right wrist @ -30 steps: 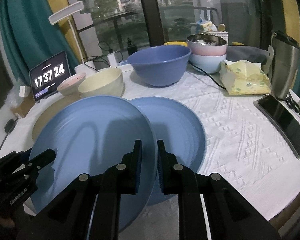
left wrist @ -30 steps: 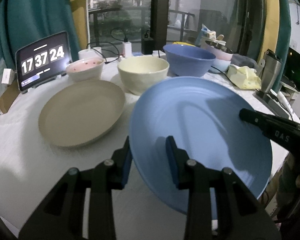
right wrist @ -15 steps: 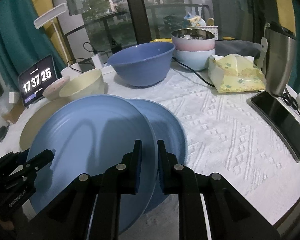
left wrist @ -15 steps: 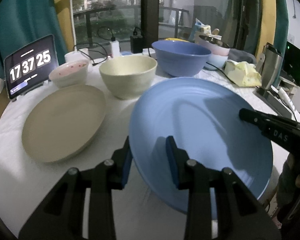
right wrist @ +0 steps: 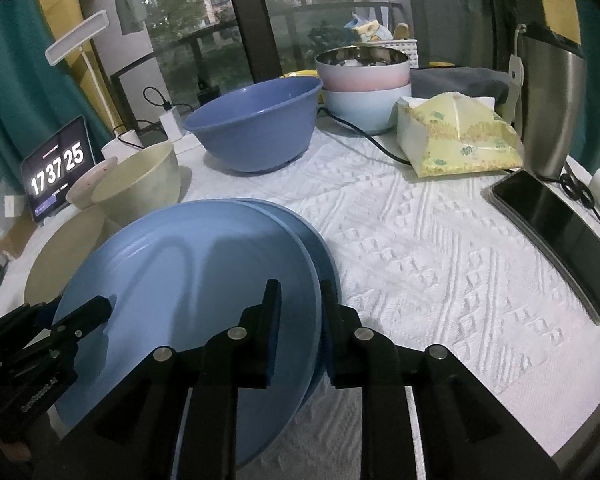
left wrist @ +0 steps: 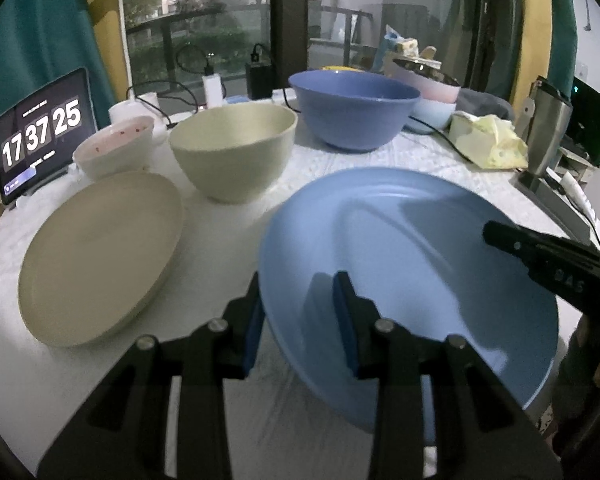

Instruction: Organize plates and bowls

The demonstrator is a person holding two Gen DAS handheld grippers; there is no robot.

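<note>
Both grippers hold one blue plate (left wrist: 412, 256) by opposite rims, lifted off the table. My left gripper (left wrist: 298, 316) is shut on its near-left rim. My right gripper (right wrist: 298, 322) is shut on the same blue plate (right wrist: 192, 276) at its right rim. A second blue plate (right wrist: 320, 248) lies on the tablecloth under it, mostly covered. A beige plate (left wrist: 100, 256) lies to the left. Behind stand a cream bowl (left wrist: 234, 152), a small pink-rimmed bowl (left wrist: 116, 148) and a large blue bowl (left wrist: 354, 110).
A clock tablet (left wrist: 40, 132) stands at the back left. Stacked pink and pale blue bowls (right wrist: 364, 84), a yellow tissue pack (right wrist: 456, 136), a steel flask (right wrist: 548, 108), a phone (right wrist: 556, 236) and cables occupy the right side. The white tablecloth (right wrist: 420, 264) covers the table.
The held blue plate has moved right over the second blue plate, covering more of it. Both grippers stay shut on its rims.
</note>
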